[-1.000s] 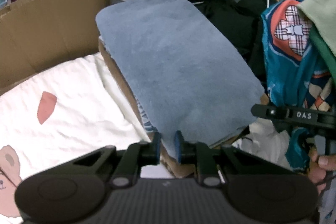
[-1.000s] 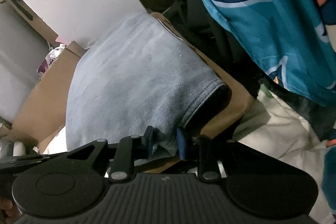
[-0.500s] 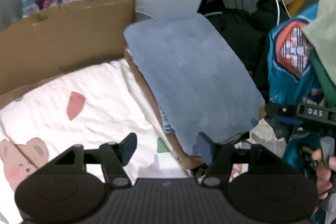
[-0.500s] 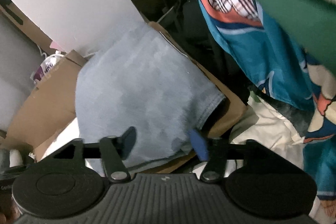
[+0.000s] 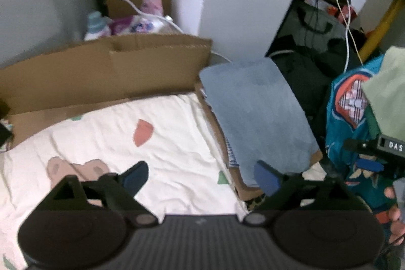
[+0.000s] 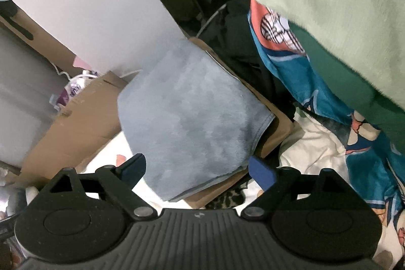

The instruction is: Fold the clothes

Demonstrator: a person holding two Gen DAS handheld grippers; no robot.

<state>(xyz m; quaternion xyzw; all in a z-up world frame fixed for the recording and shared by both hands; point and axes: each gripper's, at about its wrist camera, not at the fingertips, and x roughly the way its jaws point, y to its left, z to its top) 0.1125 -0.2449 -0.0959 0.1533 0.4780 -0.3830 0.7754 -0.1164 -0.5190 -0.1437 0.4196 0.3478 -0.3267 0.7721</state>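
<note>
A folded blue-grey garment (image 5: 255, 115) lies flat on top of a stack on a cardboard sheet (image 5: 235, 176); in the right wrist view the same garment (image 6: 187, 115) fills the middle. My left gripper (image 5: 202, 177) hangs above its near edge, jaws still opening, nothing between them. My right gripper (image 6: 196, 170) is also above the garment, jaws opening wide and empty. The right gripper shows at the right edge of the left wrist view (image 5: 372, 163), with a hand below it.
A white sheet with a bear print (image 5: 126, 143) covers the bed. A cardboard wall (image 5: 101, 72) stands behind it. A pile of clothes, teal patterned (image 6: 329, 92) and pale green (image 6: 341, 4), hangs at the right. Bottles (image 5: 97, 27) and cables sit behind the cardboard.
Both grippers let go of the blue-grey garment's near edge, opened wide and rose away from it. The garment stays flat on the stack.
</note>
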